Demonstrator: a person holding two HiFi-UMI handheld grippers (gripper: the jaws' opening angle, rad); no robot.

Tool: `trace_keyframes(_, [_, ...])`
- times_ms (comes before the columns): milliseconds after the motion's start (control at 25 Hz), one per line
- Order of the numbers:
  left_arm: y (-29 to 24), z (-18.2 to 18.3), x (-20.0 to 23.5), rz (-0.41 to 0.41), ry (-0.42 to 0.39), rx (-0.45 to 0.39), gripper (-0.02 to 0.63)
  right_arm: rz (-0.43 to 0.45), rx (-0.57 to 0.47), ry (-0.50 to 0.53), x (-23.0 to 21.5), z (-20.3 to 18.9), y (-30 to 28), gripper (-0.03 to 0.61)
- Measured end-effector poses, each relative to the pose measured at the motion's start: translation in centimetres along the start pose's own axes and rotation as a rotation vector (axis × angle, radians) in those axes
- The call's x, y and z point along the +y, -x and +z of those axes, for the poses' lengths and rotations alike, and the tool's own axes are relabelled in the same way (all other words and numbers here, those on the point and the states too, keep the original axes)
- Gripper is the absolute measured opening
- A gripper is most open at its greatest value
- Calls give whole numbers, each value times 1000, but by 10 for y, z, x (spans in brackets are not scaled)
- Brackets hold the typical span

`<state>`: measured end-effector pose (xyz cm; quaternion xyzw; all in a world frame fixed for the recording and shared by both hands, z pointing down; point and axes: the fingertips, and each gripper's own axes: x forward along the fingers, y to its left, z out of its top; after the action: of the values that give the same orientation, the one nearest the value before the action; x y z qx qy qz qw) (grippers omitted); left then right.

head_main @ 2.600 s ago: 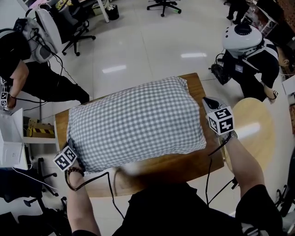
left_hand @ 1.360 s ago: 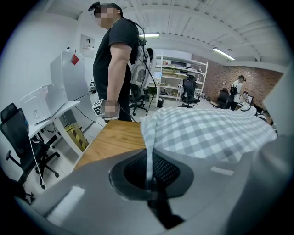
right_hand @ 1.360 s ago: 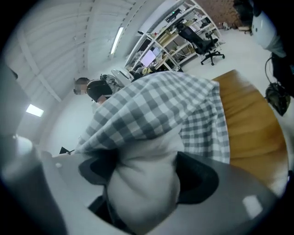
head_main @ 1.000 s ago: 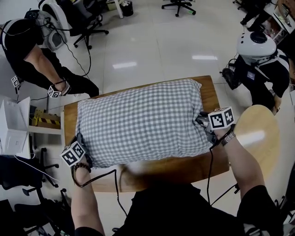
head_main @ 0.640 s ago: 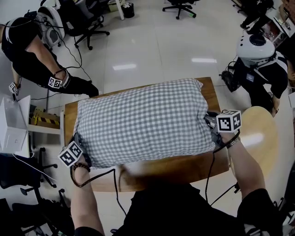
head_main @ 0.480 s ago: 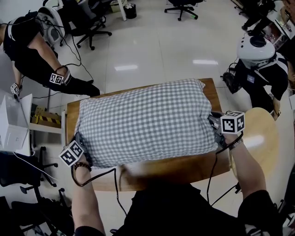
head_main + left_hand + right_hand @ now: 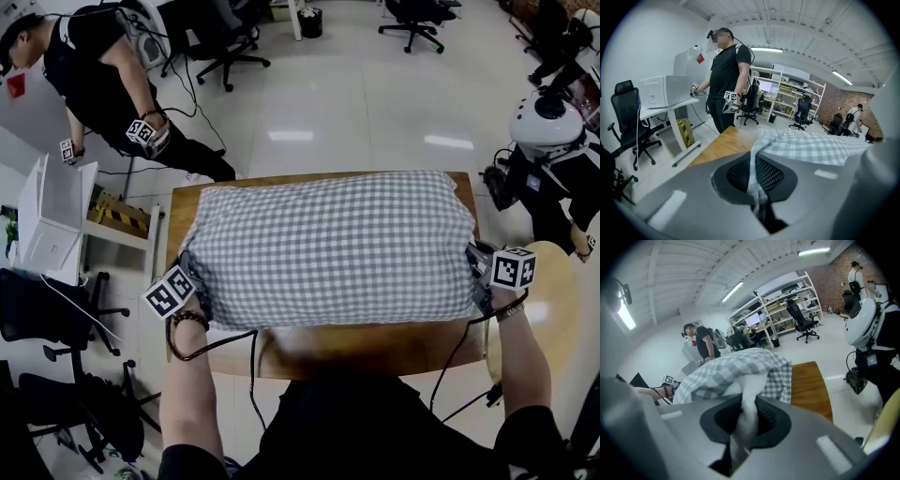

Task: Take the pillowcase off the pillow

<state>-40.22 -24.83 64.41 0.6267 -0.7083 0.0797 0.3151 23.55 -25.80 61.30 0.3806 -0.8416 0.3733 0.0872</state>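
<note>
Wooden table [image 7: 375, 349]; left hand-held gripper [image 7: 757, 202] clamped on pillowcase [image 7: 337, 244]; right hand-held gripper [image 7: 739, 439] jaws just closing, gripping white pillow [image 7: 750, 405]

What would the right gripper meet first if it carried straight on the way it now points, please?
The white pillow. The right gripper has just been closing its jaws and now pinches the pillow's corner. The bulk inside the checked pillowcase lies directly ahead, with no visible gap.
</note>
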Motion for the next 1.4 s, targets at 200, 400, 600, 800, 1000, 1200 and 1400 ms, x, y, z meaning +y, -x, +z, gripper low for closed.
trace_keyframes(200, [3,5,10,9,40,-15,6,-30,-11,-12,-5,0,10,38])
trace_keyframes(400, [7,12,17,20,88,-36,5,-62,-35,-23,-13,4,24,37])
trace_keyframes(600, [16,17,30,36,113,-46,5,-100,-58,-36,-17,5,41,35])
trace_keyframes(800, [27,25,44,53,107,-53,5,-160,-74,-48,-29,5,64,35])
trace_keyframes(1000, [31,29,50,57,81,-45,6,-200,-69,-17,-38,7,76,35])
trace_keyframes(1200, [31,25,47,52,72,-45,6,-236,-49,-39,-52,-5,80,37])
trace_keyframes(1400, [30,22,38,29,53,-54,16,-228,-30,-11,-56,-10,72,72])
